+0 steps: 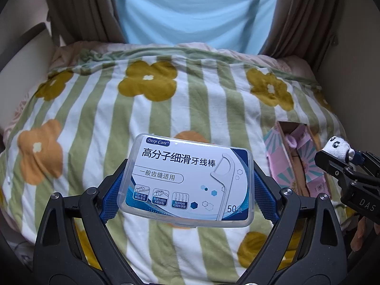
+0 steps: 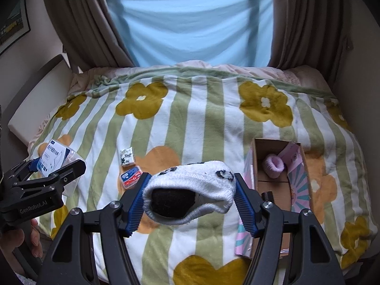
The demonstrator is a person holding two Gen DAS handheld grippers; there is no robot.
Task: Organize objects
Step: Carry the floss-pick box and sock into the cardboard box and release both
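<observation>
My left gripper point(image 1: 187, 185) is shut on a clear plastic box of dental floss picks point(image 1: 190, 180) and holds it above the flowered blanket; the box also shows in the right wrist view point(image 2: 55, 158). My right gripper point(image 2: 191, 198) is shut on a white sock with black panda marks point(image 2: 190, 193), held above the blanket just left of an open cardboard box point(image 2: 275, 185). That box has pink patterned sides and holds a small pink sock point(image 2: 274, 166). In the left wrist view the box point(image 1: 296, 161) lies to the right, with the right gripper point(image 1: 342, 159) and sock point(image 1: 337, 147) beside it.
On the blanket point(image 2: 201, 123) lie a small white patterned cube point(image 2: 127, 157) and a small red and blue case point(image 2: 130, 178), left of my right gripper. A dark cylinder end point(image 2: 267, 195) shows inside the cardboard box. Curtains and a blue sheet point(image 2: 190, 28) stand behind the bed.
</observation>
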